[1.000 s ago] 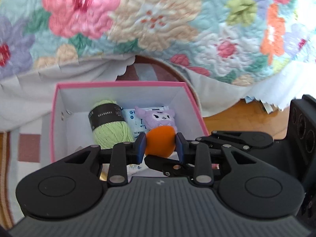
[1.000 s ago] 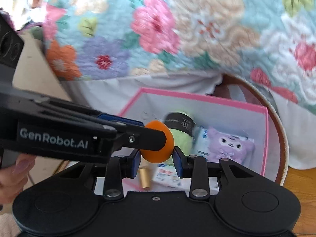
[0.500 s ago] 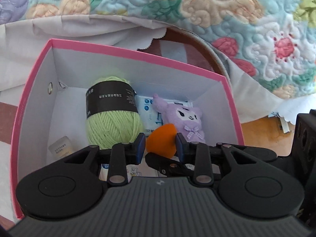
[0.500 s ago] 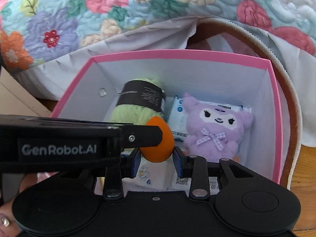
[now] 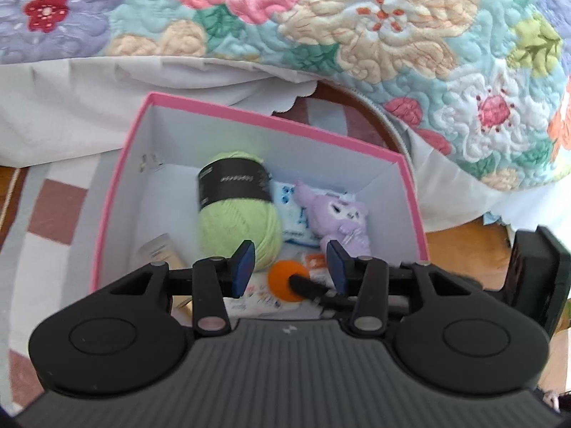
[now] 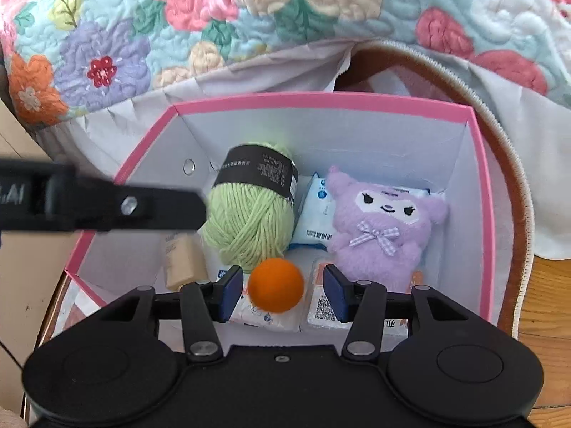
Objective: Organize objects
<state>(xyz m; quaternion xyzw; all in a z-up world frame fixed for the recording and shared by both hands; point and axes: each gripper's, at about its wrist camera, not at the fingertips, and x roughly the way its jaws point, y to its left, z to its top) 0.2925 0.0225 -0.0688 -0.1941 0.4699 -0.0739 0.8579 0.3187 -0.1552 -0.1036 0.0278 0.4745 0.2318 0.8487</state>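
Observation:
An orange ball [image 6: 275, 284] lies low in the pink-rimmed white box [image 6: 321, 101], on the packets at its near end. My right gripper [image 6: 282, 292] has its jaws opening; the ball sits between the blue pads with a gap on each side. In the left wrist view my left gripper [image 5: 291, 267] is also opening, and the orange ball [image 5: 283, 278] shows below and clear of its pads, partly behind the right gripper's black finger [image 5: 308, 285]. The left gripper's finger [image 6: 125, 210] crosses the right wrist view from the left.
In the box lie a green yarn ball [image 6: 249, 224], a purple plush toy [image 6: 378, 228], white tissue packets [image 6: 314, 214] and a beige bottle [image 6: 178, 260]. A floral quilt [image 6: 249, 18] hangs behind. A brown round rim [image 6: 514, 164] curves past the box's right side. A checked rug [image 5: 53, 214] lies to the left.
Both grippers, which pinched the orange ball together, sank towards the box and spread their jaws. The ball left the pads and now rests inside the box.

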